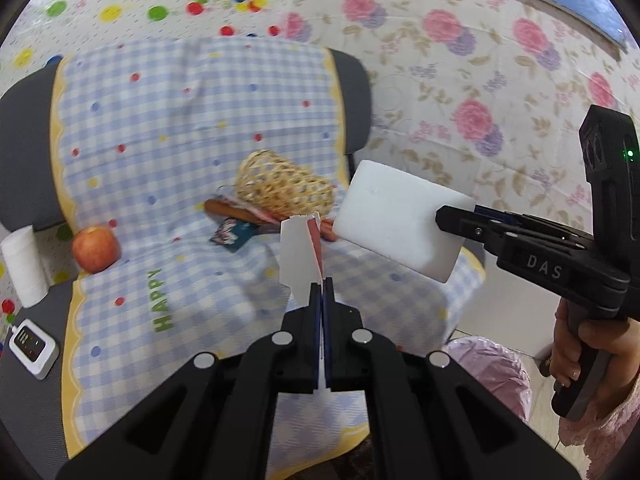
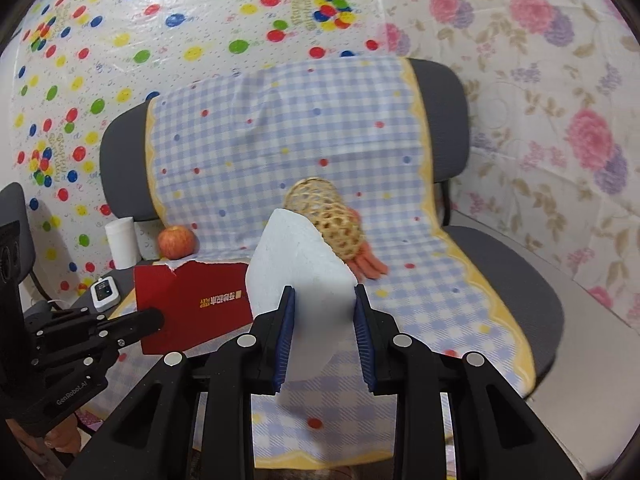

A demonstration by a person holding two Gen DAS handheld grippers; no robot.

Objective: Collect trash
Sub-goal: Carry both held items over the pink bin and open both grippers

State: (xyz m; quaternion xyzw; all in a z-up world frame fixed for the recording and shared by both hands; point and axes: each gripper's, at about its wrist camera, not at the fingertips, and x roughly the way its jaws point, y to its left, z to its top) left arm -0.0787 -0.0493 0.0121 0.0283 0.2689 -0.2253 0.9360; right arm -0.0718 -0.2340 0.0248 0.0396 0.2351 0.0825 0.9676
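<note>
Left gripper (image 1: 322,286): jaws pressed together on a torn red card (image 1: 301,258), white on its back, held up clear of the chair seat.
Right gripper (image 2: 324,300): blue pads clamped on both sides of a white foam block (image 2: 300,276), which juts forward past the fingertips.
The two pieces of trash: both lifted, side by side, the foam block just right of the card in the left wrist view.
Bin: a pink-lined trash bin (image 1: 490,372) sits low beside the chair, below the right gripper and the hand (image 1: 580,344) holding it.
On the chair: a checked blue cloth (image 1: 180,140) covers seat and back; a woven basket (image 1: 282,188) lies on its side with carrots (image 2: 366,266) beside it and a small dark wrapper (image 1: 232,234) just in front.
Left edge: an apple (image 1: 96,248) on the cloth's edge, a paper roll (image 1: 24,266) and a small white device (image 1: 34,346) beyond it.
Open room: the cloth near the front of the seat is bare; floral wall sheets (image 1: 460,80) close off the right side.
</note>
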